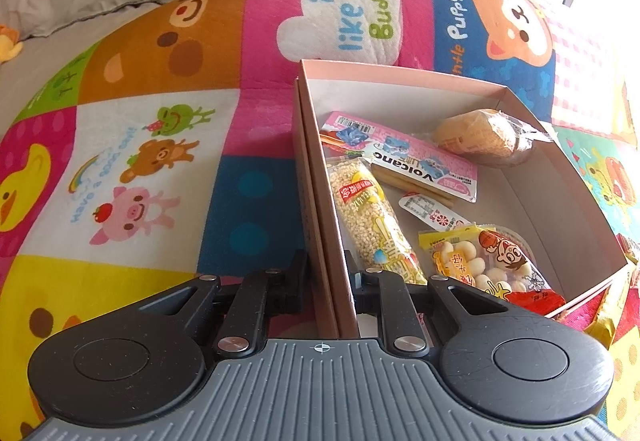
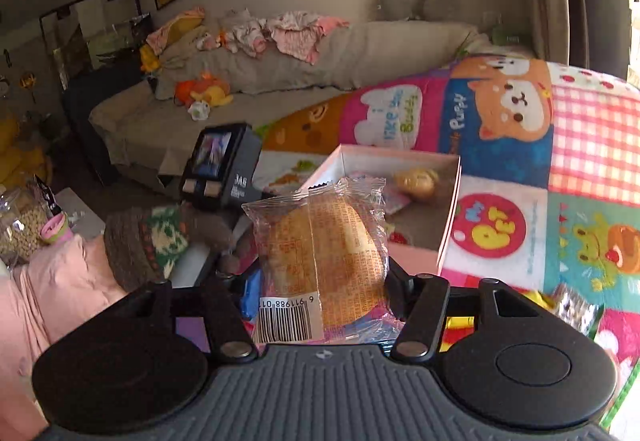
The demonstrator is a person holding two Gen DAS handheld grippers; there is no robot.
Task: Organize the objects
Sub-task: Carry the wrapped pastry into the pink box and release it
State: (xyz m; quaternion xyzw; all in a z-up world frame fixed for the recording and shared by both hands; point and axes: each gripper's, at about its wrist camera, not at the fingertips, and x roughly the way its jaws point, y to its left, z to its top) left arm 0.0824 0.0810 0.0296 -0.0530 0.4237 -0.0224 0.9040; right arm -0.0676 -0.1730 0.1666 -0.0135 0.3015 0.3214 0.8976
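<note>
A pink cardboard box lies open on a cartoon blanket. Inside are a puffed-rice bar, a pink Volcano packet, a wrapped bun, a white sachet and a bag of small biscuits. My left gripper is shut on the box's near left wall. My right gripper is shut on a second bun in clear wrap, barcode towards the camera. It holds the bun in the air, in front of the box.
The patchwork blanket spreads all round the box. Loose snack wrappers lie right of my right gripper. A person's knitted sleeve and the left gripper's camera body stand left of the box. Behind is a sofa with clothes and toys.
</note>
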